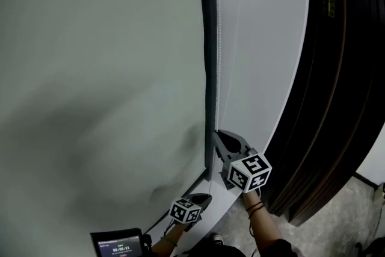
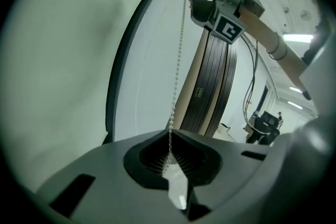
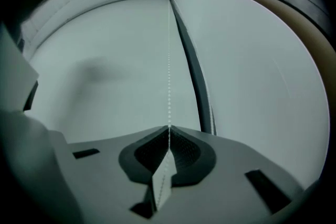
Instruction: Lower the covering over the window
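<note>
On chain (image 2: 178, 60): left gripper (image 2: 169, 132), right gripper (image 3: 169, 127)

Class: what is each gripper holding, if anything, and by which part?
Both pinch the hanging bead chain between their jaw tips: the right gripper higher up the chain, the left gripper below it.

Right claw (image 1: 218, 134) sits above left claw (image 1: 204, 197), both with jaws pressed together.
</note>
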A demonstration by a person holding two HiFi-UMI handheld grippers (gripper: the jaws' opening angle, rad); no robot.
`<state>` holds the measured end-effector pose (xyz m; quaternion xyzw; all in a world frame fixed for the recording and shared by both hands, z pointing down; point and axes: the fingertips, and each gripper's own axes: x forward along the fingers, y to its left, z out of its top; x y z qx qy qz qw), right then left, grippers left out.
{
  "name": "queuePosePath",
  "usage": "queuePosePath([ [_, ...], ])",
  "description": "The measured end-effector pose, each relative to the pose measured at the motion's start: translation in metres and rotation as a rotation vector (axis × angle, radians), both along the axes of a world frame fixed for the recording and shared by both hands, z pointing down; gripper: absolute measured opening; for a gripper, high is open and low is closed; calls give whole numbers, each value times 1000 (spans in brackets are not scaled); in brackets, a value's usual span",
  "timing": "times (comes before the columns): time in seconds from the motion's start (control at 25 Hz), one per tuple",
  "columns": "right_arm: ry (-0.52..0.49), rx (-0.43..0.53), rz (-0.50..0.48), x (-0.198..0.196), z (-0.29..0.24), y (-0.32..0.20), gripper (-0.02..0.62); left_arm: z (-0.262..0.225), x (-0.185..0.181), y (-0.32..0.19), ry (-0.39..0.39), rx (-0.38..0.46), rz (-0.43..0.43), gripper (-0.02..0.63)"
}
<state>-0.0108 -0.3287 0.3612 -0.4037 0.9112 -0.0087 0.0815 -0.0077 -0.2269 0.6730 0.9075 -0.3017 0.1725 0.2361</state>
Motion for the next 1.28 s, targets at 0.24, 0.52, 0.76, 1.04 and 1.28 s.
queuePosePath([
  [0.24, -16, -27, 4, 2, 20, 12, 12, 17, -12, 14, 77, -32, -71, 63],
  [0.52, -23, -141, 24, -1, 69, 35, 25, -10, -30, 22, 136, 37, -121, 89],
  [0.76, -42, -205, 71, 1, 110, 81, 25, -51, -48, 38, 183, 137, -141, 89],
  [1.04, -63, -252, 145, 8, 138, 148, 25, -115, -49, 77, 289, 265, -108, 86],
  [1.28, -58, -296, 180, 8, 159, 211, 23, -146, -43, 127, 369, 313, -62, 3],
])
